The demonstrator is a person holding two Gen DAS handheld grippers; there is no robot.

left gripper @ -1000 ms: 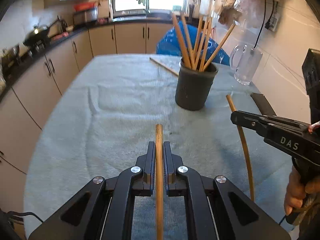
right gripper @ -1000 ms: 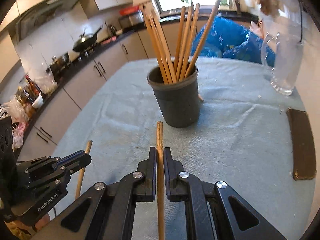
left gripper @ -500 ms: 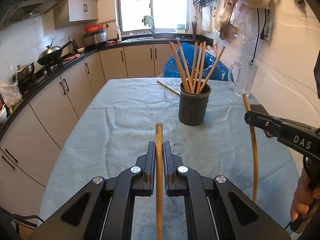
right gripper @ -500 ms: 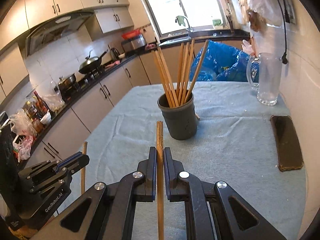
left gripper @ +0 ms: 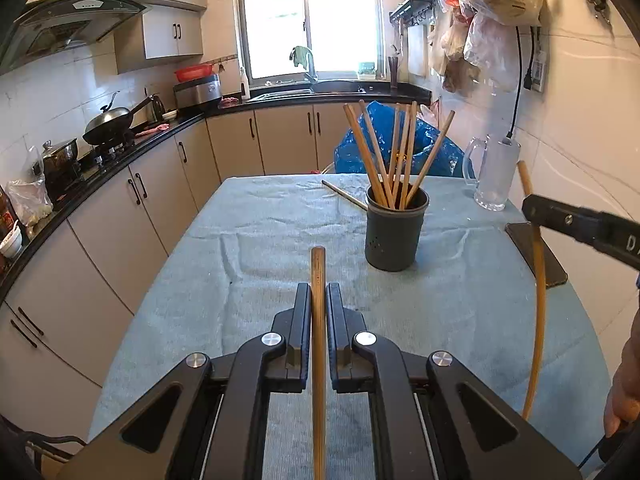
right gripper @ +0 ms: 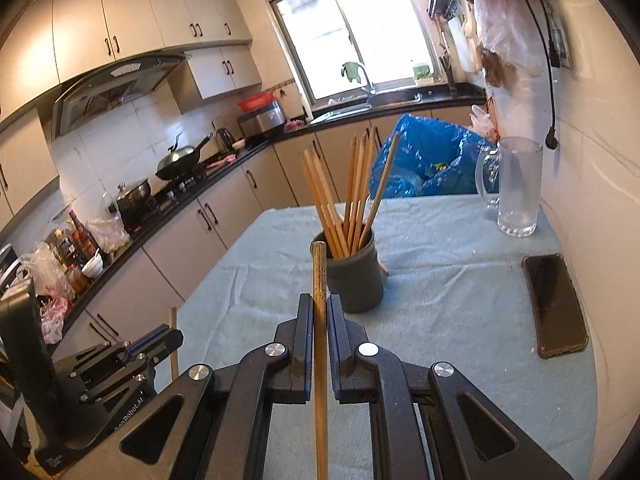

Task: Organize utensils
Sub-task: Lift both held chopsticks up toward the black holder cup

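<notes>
**A:** Two hand-held tongs over a cloth-covered kitchen table, each pinching one chopstick. The left gripper (left gripper: 319, 300) is pressed onto a wooden chopstick (left gripper: 318, 344) running out between its fingers; the right gripper (right gripper: 320, 312) clamps a second chopstick (right gripper: 320, 320) the same way. The grey holder (left gripper: 394, 232), already stocked with chopsticks, stands ahead of both, slightly right of the left tongs.

**B:** What could go wrong?

**A:** Probably the entry. The upright sticks fan across the holder's mouth, so a tip coming in at an angle may knock them or tip the cup. Both tongs converging at once could also clash.

**B:** Anything else nearby?

**A:** One loose chopstick (left gripper: 344, 194) lies beyond the holder. A glass pitcher (right gripper: 518, 188) and a phone (right gripper: 554, 304) sit right of the right tongs.
</notes>
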